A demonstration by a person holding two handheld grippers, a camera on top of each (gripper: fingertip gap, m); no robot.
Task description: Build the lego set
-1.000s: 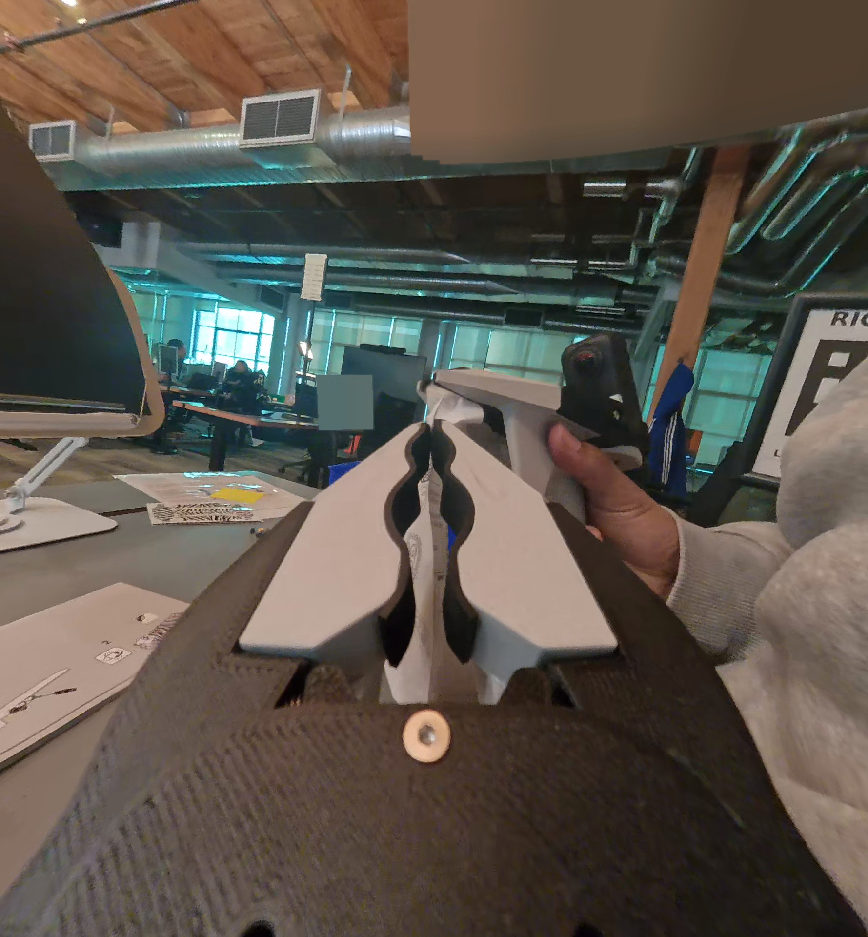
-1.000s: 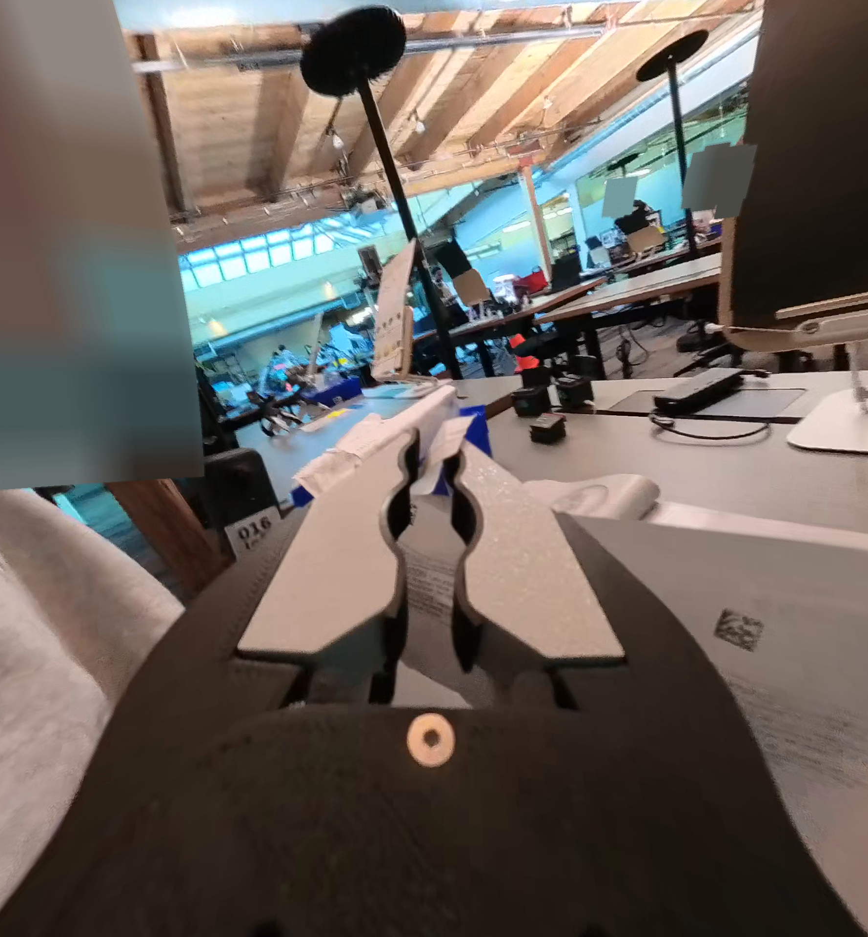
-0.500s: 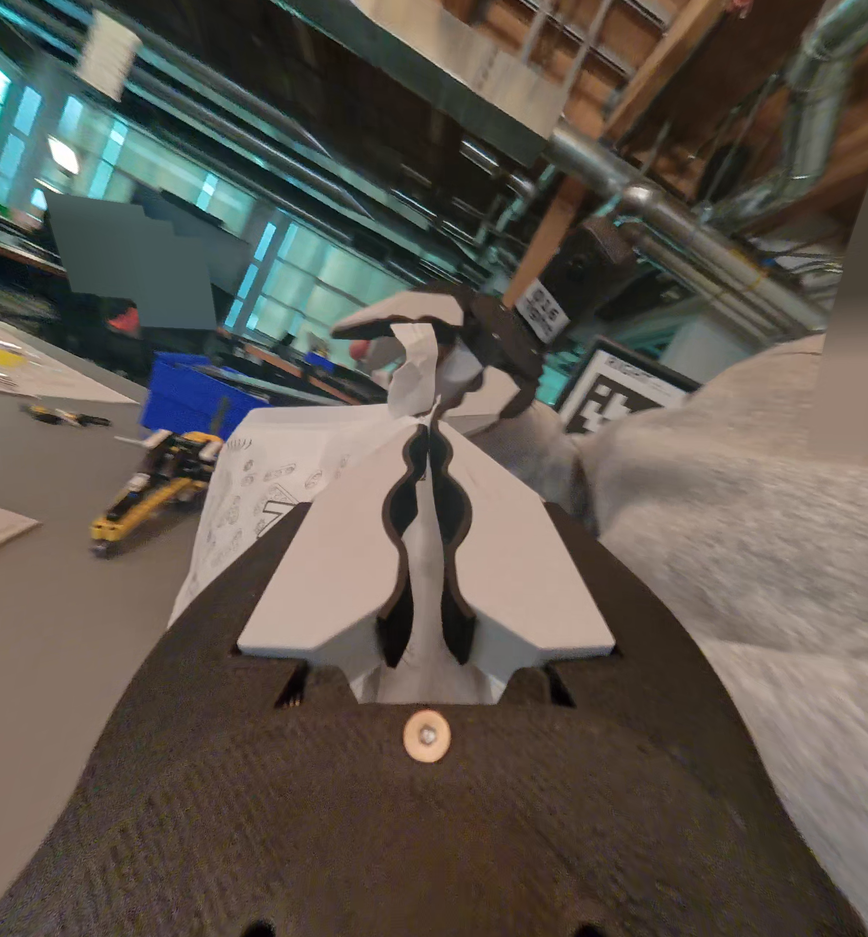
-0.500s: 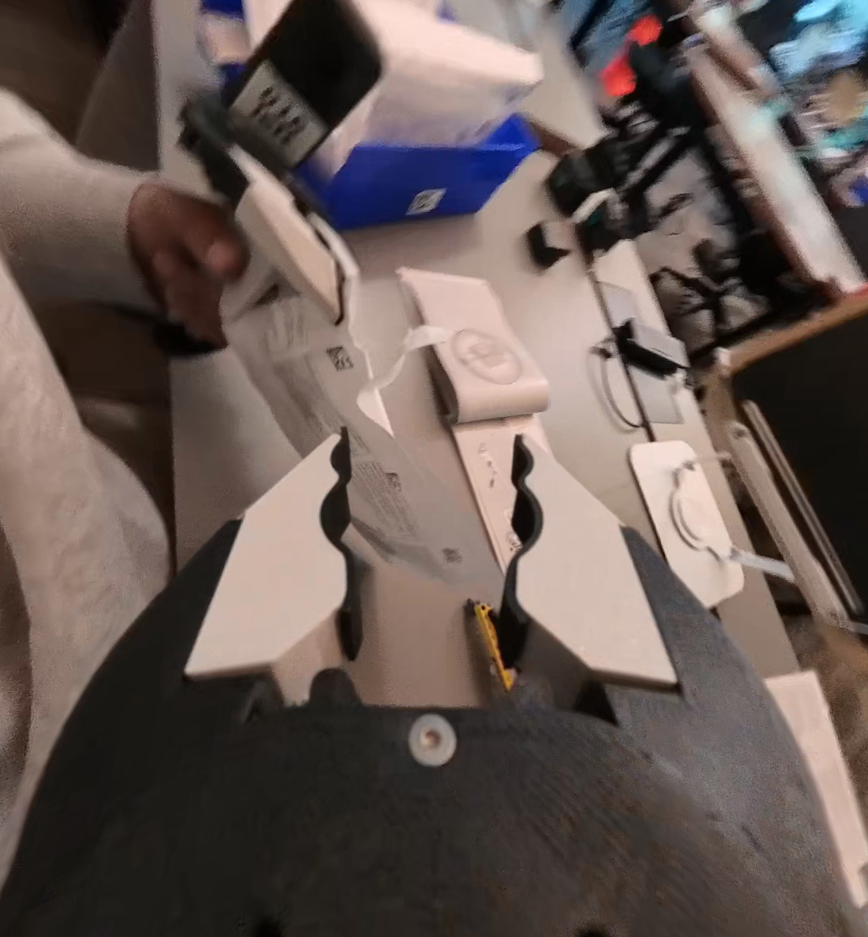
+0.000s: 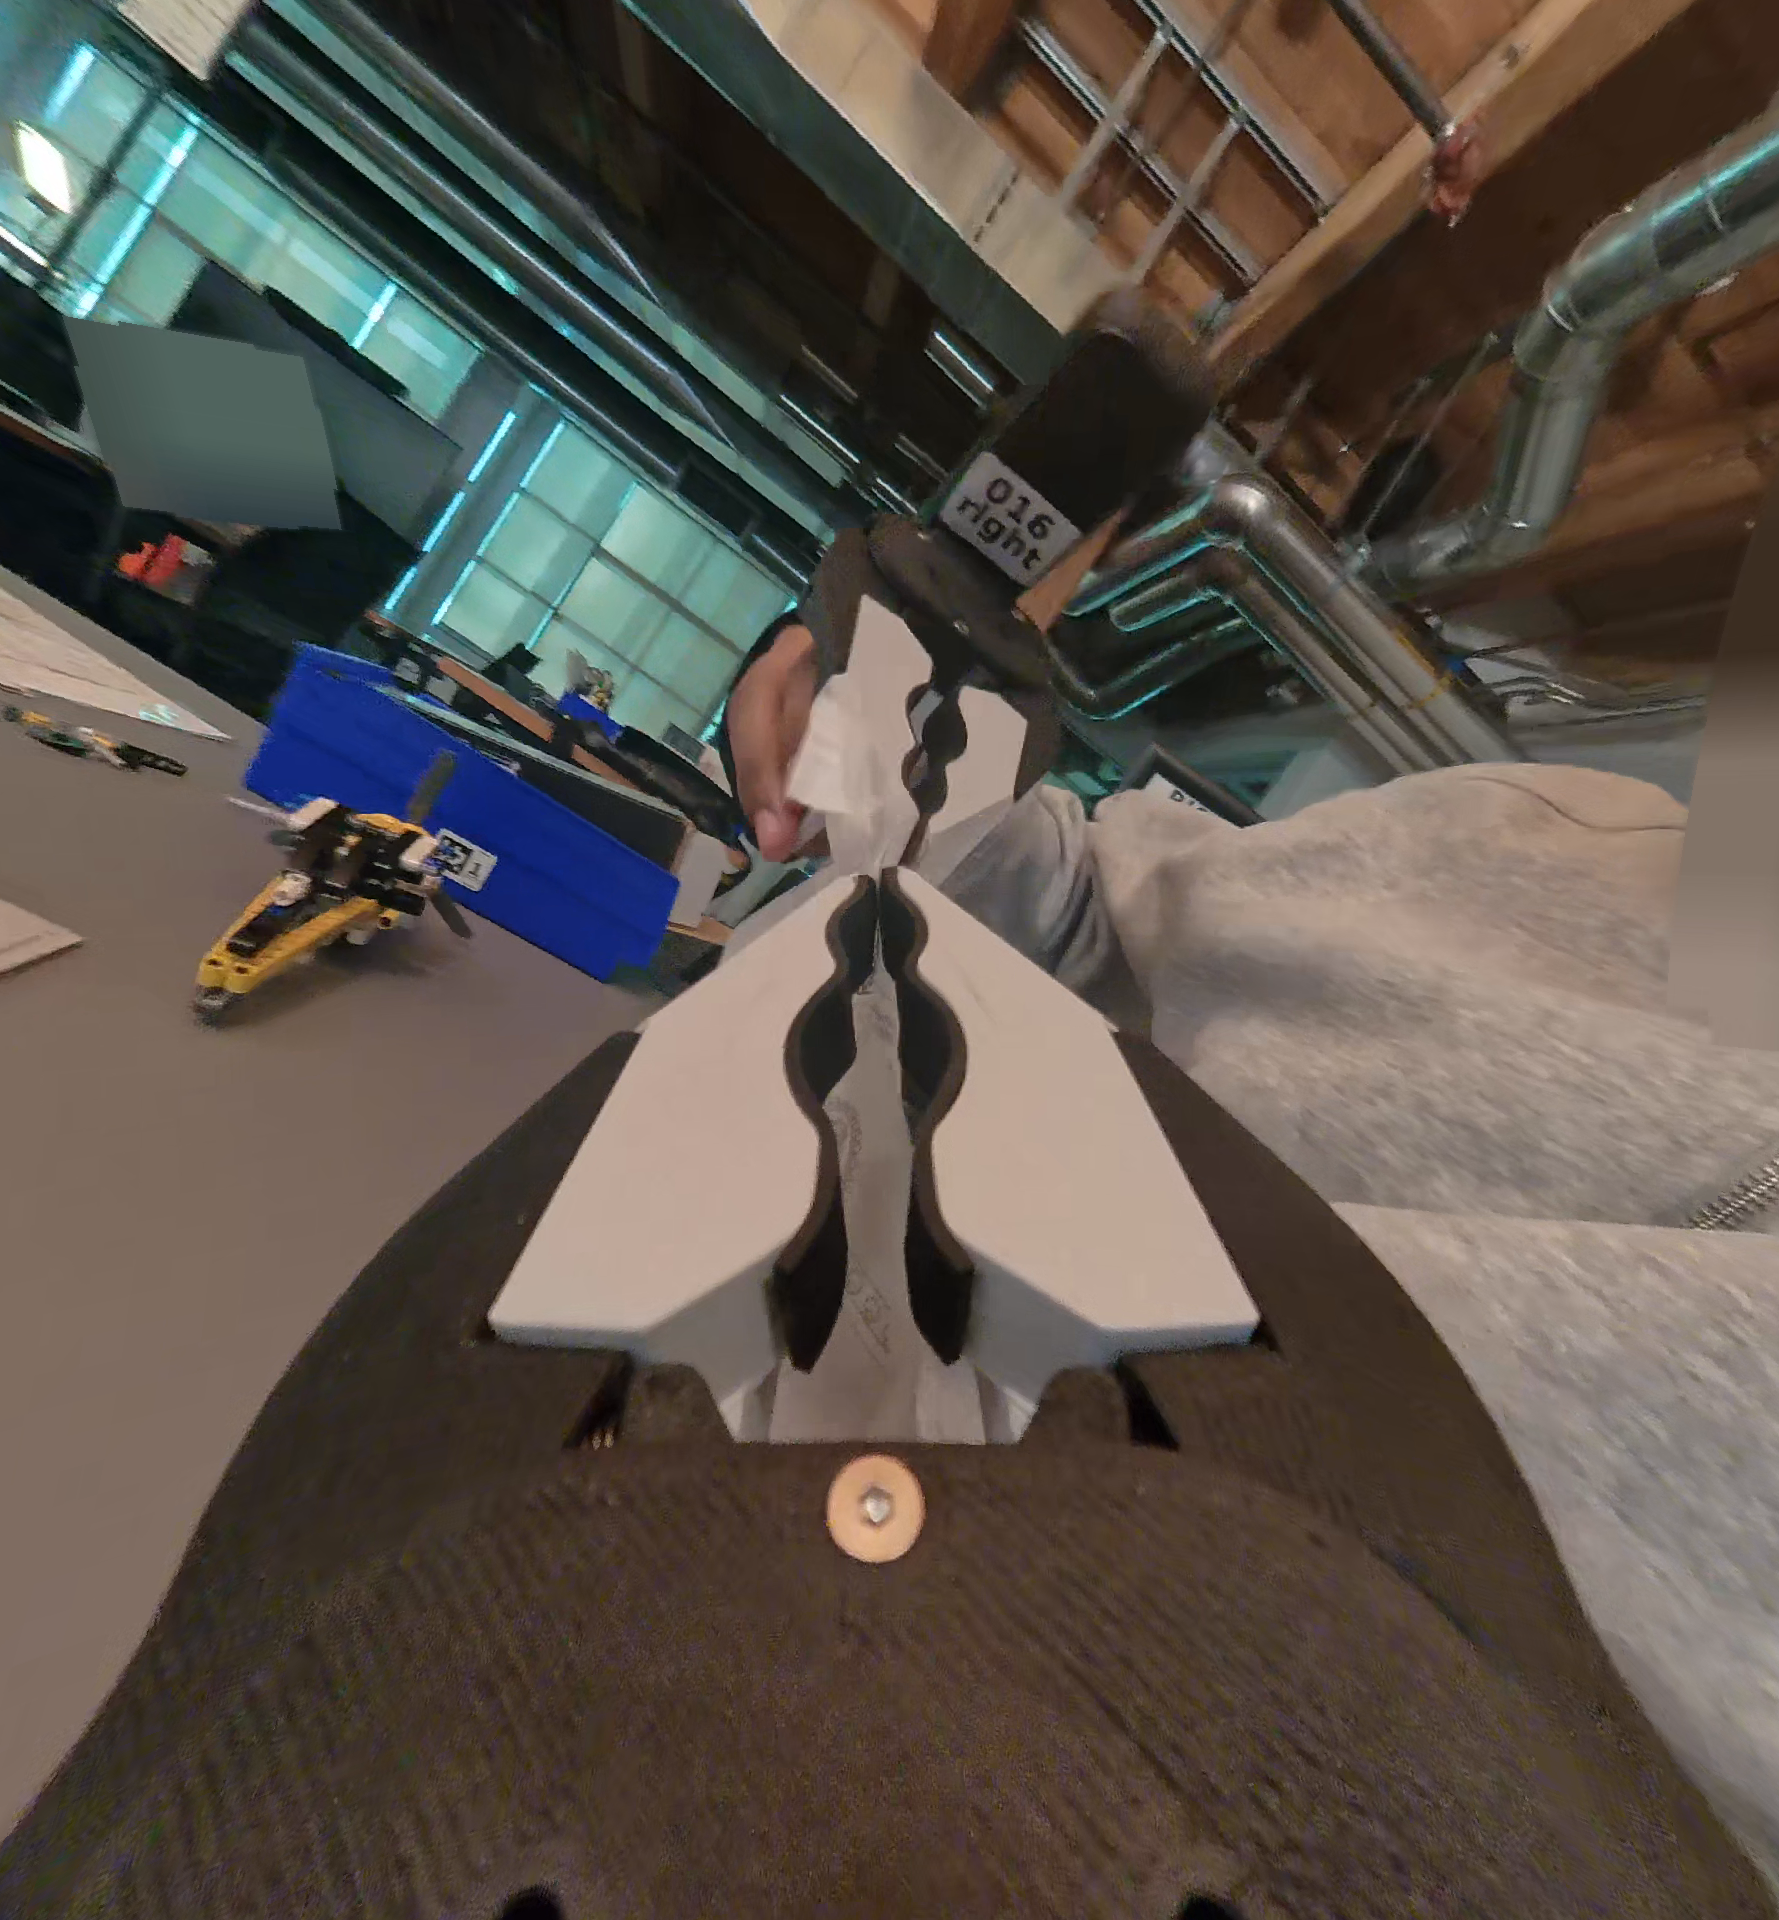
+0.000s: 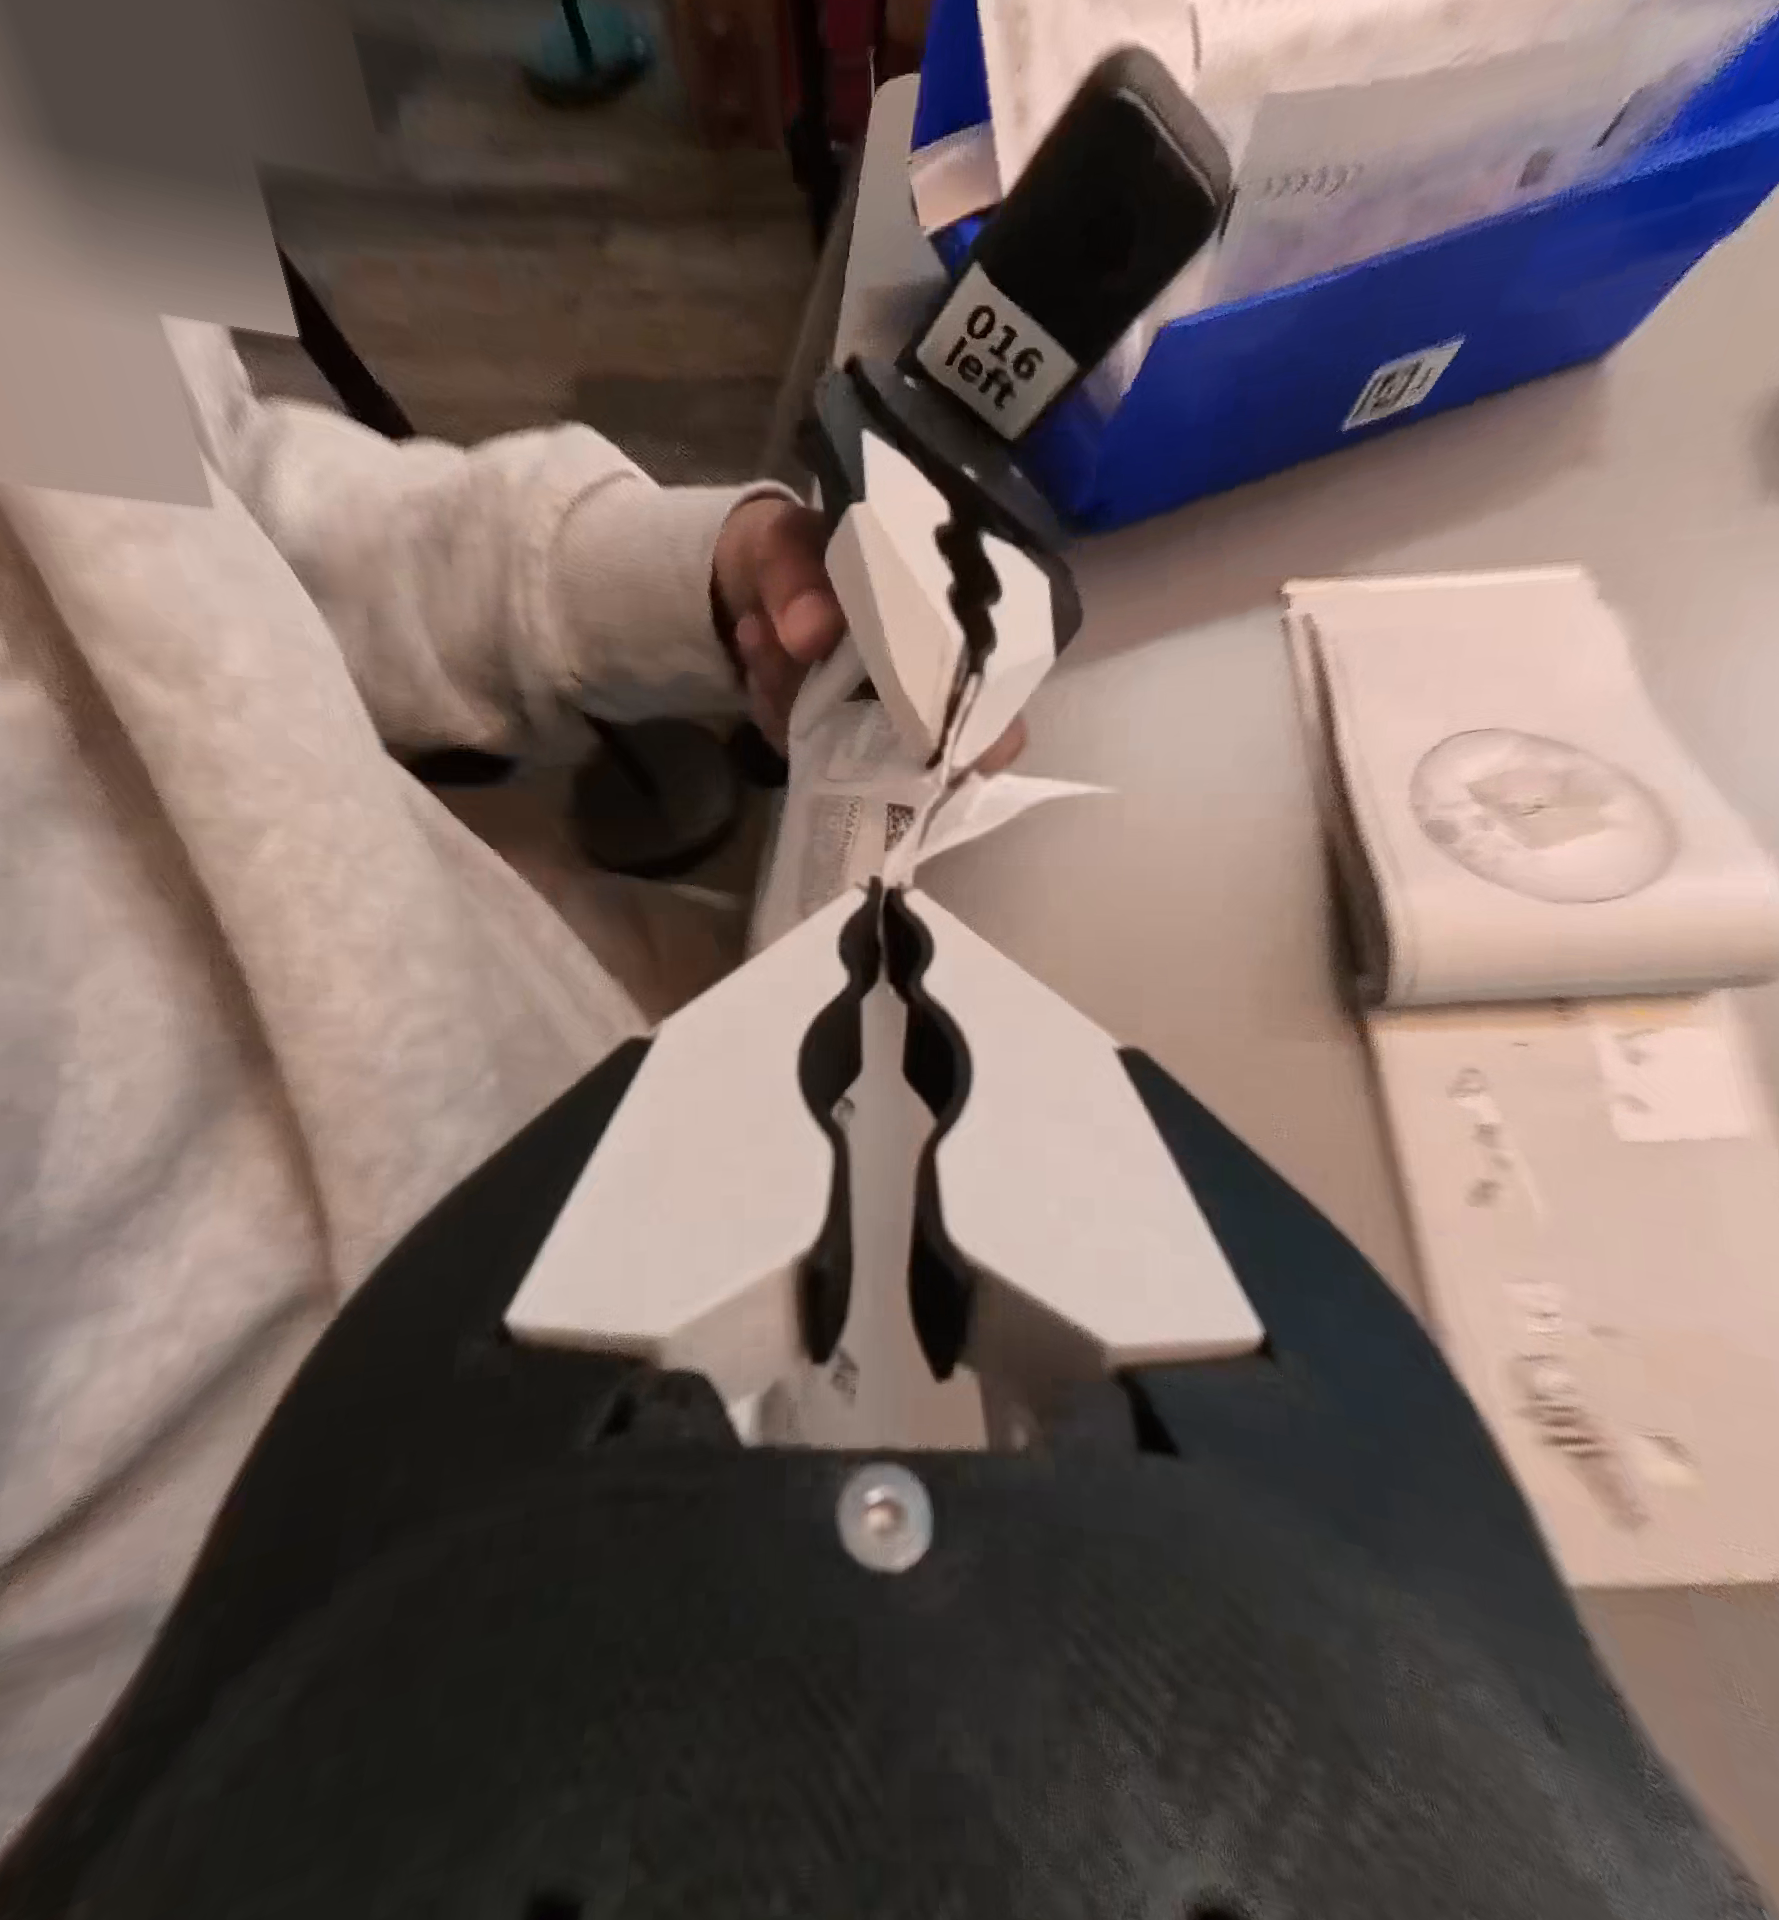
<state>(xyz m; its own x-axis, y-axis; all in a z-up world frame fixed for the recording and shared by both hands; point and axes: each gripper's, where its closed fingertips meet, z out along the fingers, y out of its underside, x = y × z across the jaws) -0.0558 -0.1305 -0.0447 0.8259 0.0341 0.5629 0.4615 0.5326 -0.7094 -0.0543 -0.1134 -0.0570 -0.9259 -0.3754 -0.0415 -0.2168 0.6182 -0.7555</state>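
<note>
Both grippers hold one white paper bag [image 6: 831, 831] between them in the air, tip to tip. My left gripper [image 5: 877, 883] is shut on the bag [image 5: 841, 764], and paper runs down between its jaws. My right gripper [image 6: 880, 896] is shut on the bag's other end. Each gripper also shows in the other's view: the right gripper [image 5: 900, 831] in the left wrist view, the left gripper [image 6: 942, 758] in the right wrist view. A partly built yellow and black lego model [image 5: 334, 894] stands on the grey table [image 5: 189, 1195] to the left.
A blue bin [image 5: 469, 821] stands behind the model; it also shows in the right wrist view [image 6: 1436, 291] with white packs in it. A curled white booklet [image 6: 1519, 800] and a printed sheet [image 6: 1550, 1299] lie on the table at right. A grey sleeve [image 5: 1436, 987] is close by. Only a small space, under 4 cm, lies between the two pairs of fingers.
My right gripper was shut, opened around the bag half a second ago, and has shut on it again. My left gripper stayed shut on the bag. Both views have swung round.
</note>
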